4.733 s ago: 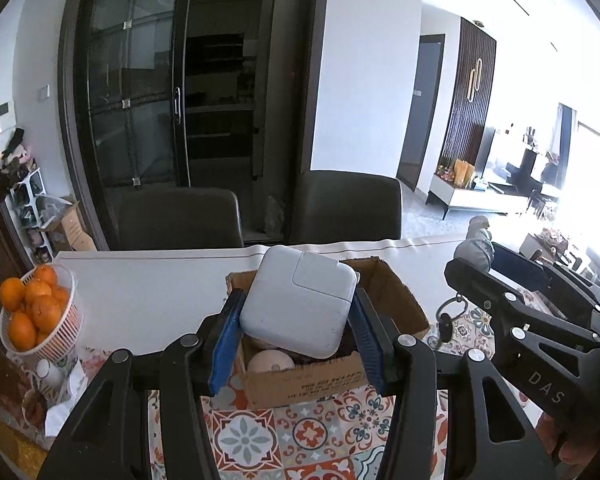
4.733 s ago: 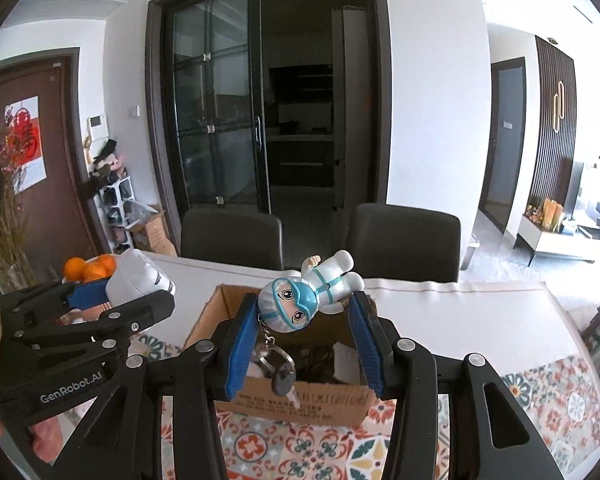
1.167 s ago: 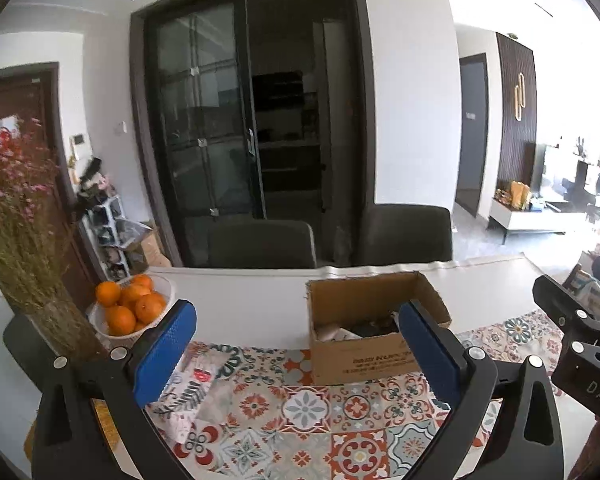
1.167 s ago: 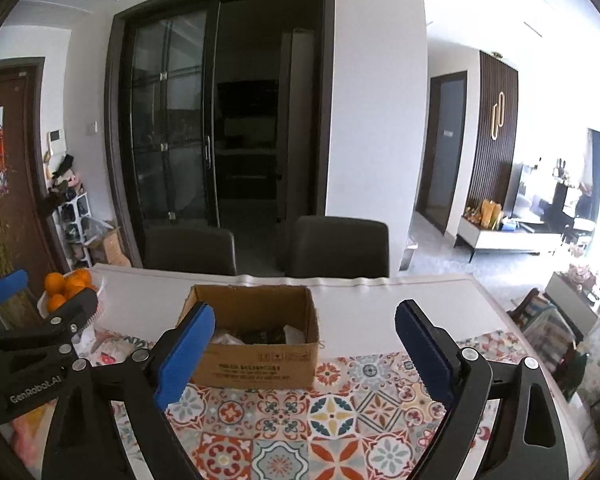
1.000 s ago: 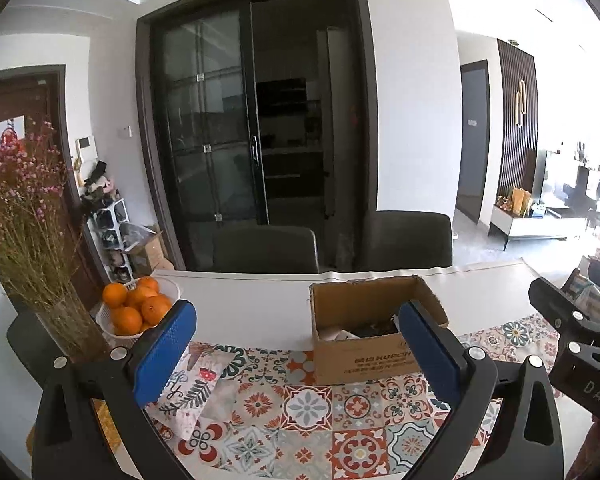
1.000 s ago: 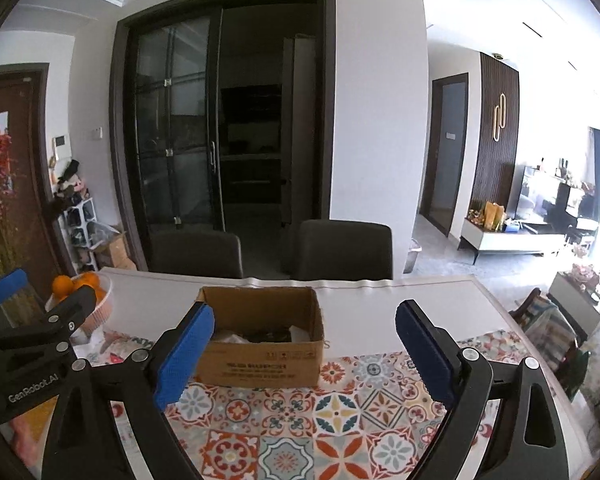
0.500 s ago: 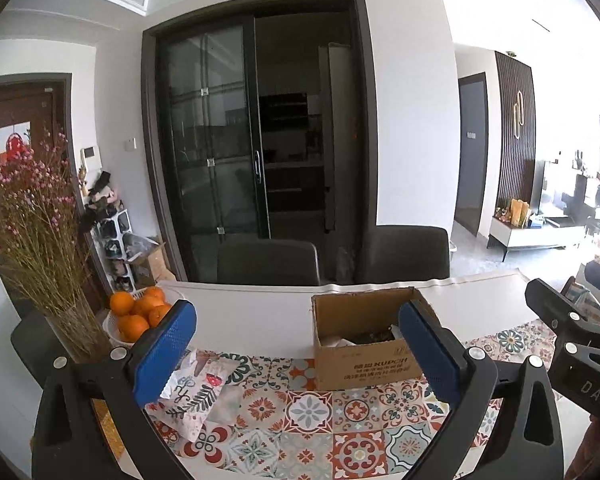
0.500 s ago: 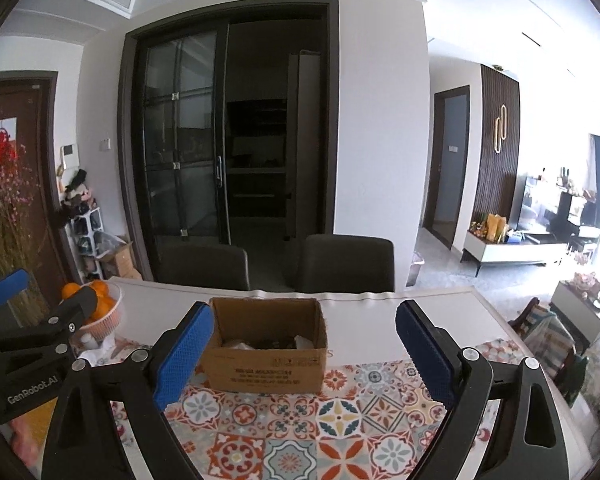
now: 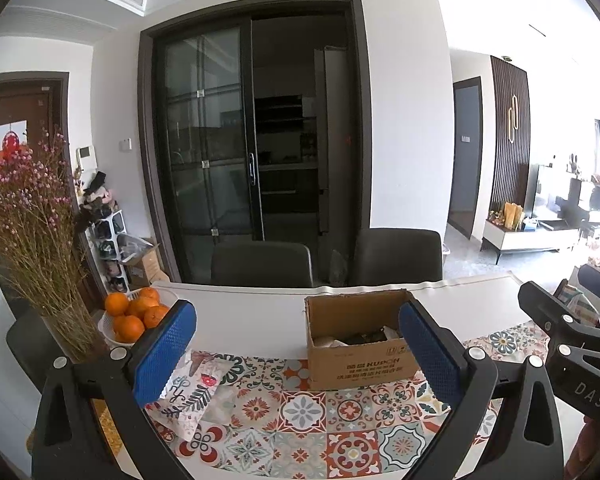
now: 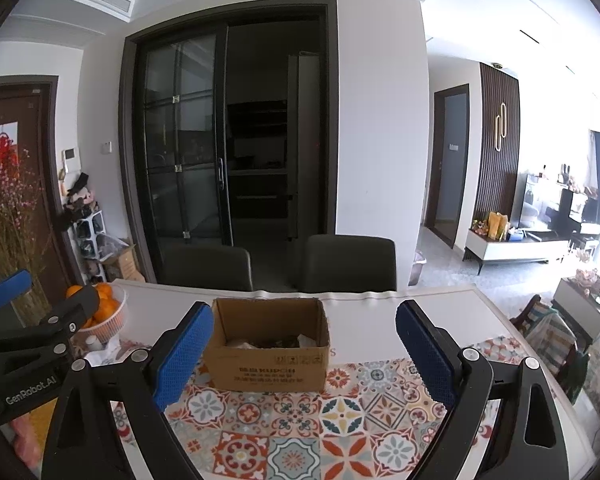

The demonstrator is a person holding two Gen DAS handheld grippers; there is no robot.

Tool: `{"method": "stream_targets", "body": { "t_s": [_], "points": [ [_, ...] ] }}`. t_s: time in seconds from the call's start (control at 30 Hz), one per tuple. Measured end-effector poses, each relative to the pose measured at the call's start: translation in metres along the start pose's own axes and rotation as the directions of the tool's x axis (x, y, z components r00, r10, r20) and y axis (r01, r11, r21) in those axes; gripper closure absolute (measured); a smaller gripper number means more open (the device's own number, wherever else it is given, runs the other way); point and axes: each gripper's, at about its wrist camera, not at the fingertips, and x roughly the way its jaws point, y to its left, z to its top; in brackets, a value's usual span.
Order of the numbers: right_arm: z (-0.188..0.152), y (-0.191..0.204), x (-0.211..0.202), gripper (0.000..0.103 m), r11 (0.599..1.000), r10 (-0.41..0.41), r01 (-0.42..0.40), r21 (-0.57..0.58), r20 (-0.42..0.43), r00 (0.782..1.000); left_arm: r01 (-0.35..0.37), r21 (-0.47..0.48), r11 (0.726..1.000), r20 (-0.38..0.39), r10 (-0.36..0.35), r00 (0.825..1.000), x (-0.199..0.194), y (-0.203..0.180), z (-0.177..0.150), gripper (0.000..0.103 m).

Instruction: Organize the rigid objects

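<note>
Both of my grippers hang empty above the near edge of the surface (image 9: pixel 256 320), and both have their blue pads spread wide with nothing between them: the left gripper (image 9: pixel 296 354) and the right gripper (image 10: pixel 304 354) each face the same thing. That thing is the cardboard box (image 10: pixel 266 344), open-topped, standing on the patterned runner (image 10: pixel 340 412) with some pale and dark items lying low inside; I cannot tell what they are. From the right gripper the box lies straight ahead and a little left of centre, its long side running crosswise to my fingers. From the left gripper the box (image 9: pixel 360 340) sits ahead and to the right, partly behind my right pad. I judge the right hand squarer to it, though neither looks clearly nearer. Both hands are held level and pulled back, pointing across the surface toward the chairs (image 10: pixel 348 262). A bowl of oranges (image 9: pixel 134 314) and dried flowers (image 9: pixel 32 232) stand off to the left, well apart from the box.
</note>
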Motion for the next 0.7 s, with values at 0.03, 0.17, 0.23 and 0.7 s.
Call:
{"method": "stream_targets", "body": {
  "t_s": [0.03,0.17,0.23,0.7],
  "points": [
    [0.0003,0.0002,-0.001,0.009,1.0,0.0,0.0,0.0,0.001,1.0,0.0,0.0,1.0,0.001,0.0,1.0,0.0,-0.0003,0.0004,0.0],
    [0.0003,0.0006,-0.0024,0.009,1.0,0.001,-0.001,-0.001,0.004,1.0,-0.002,-0.002,1.0,0.006,0.002,1.0,-0.0018,-0.0006,0.0011,0.0],
    [0.0004,0.0006,-0.0029,0.009,1.0,0.002,-0.002,-0.001,0.004,1.0,-0.001,-0.001,1.0,0.006,0.001,1.0,-0.0019,-0.0009,0.0013,0.0],
    [-0.0015,0.0026,-0.0043,0.009,1.0,0.001,-0.001,0.001,0.003,1.0,0.005,-0.001,1.0,0.006,-0.005,1.0,-0.0027,-0.0016,0.0012,0.0]
  ]
}}
